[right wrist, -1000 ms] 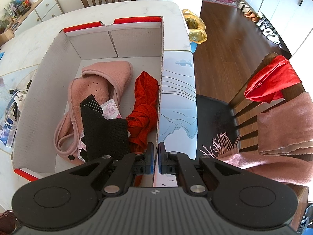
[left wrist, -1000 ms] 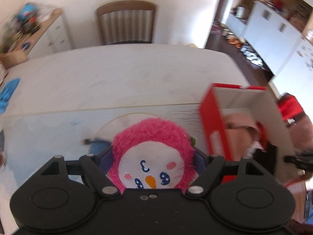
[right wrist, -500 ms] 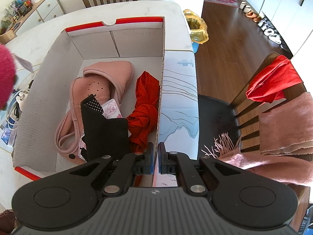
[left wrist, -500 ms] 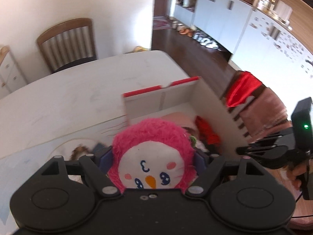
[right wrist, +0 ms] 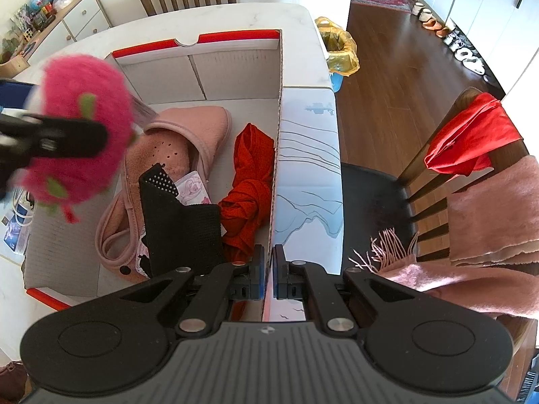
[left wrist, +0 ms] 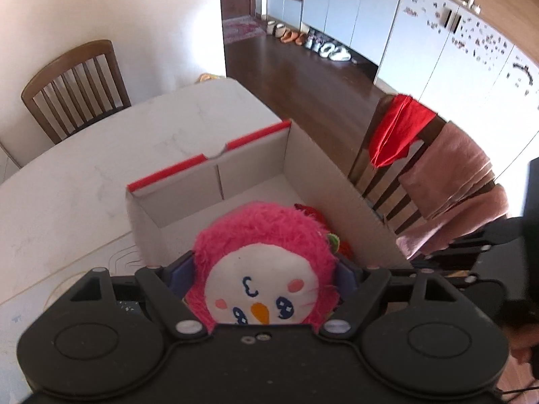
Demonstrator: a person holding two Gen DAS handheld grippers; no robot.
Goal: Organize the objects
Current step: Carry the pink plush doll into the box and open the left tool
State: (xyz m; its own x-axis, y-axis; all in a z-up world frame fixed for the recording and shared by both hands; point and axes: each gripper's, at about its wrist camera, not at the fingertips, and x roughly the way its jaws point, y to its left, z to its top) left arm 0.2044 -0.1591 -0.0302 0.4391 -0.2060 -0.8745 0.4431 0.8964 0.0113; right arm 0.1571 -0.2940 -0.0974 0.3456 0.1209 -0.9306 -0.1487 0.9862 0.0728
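Note:
My left gripper (left wrist: pixel 266 266) is shut on a fluffy pink plush toy (left wrist: pixel 266 245) with a white face. In the right wrist view the toy (right wrist: pixel 77 128) hangs over the left wall of the open cardboard box (right wrist: pixel 235 64), with one black finger (right wrist: pixel 67 138) of the left gripper across it. Inside the box lie a pink slipper (right wrist: pixel 188 124), a red cloth (right wrist: pixel 252 175), a black sock (right wrist: pixel 182 222) and a small printed packet (right wrist: pixel 193 188). My right gripper (right wrist: pixel 269 272) is shut on the box's right wall near its front corner.
The box stands on a white table (left wrist: pixel 84 175), on a printed mat (right wrist: pixel 310 168). A chair at the right carries a red cloth (right wrist: pixel 471 141) and a pink scarf (right wrist: pixel 488 219). Another wooden chair (left wrist: pixel 74 84) stands at the far side. Small items (right wrist: pixel 17 222) lie left of the box.
My left gripper has carried the plush toy to the right, from beside the box to over its left wall, and has rolled. The right gripper has kept still on the box wall.

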